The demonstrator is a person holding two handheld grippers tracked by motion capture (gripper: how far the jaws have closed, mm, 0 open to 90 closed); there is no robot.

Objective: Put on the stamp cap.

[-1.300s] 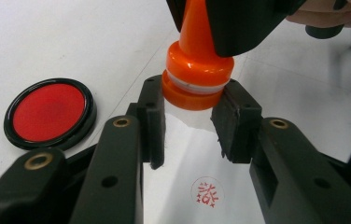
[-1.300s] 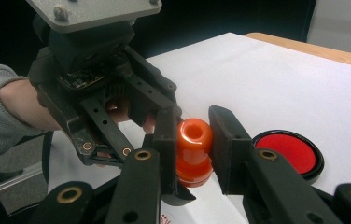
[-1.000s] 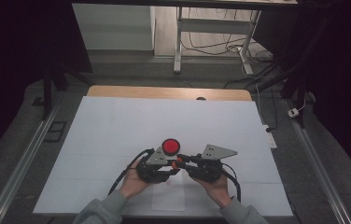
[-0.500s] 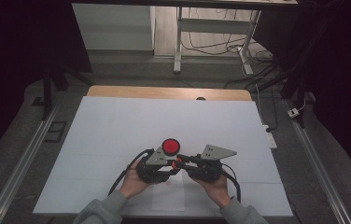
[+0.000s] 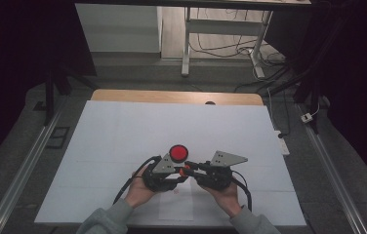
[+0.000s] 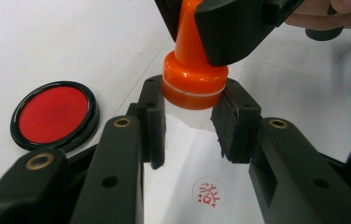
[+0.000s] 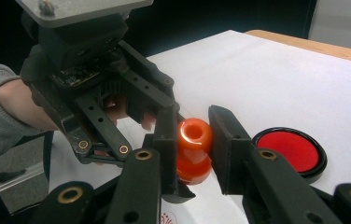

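red ink pad (image 5: 178,152) just beyond both grippers, white table (image 5: 123,131) open left, right and farther back

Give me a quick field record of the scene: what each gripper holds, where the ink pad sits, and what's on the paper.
left gripper: shut on the orange stamp's wide base
right gripper: shut on the orange stamp's upper handle
orange stamp: upright, held just above the paper by both grippers
ink pad: round, black rim, red face, open, on the table beside the stamp
paper: white sheet under the stamp
stamp print: one red round mark on the paper, nearer the left gripper's camera than the stamp
table: white surface
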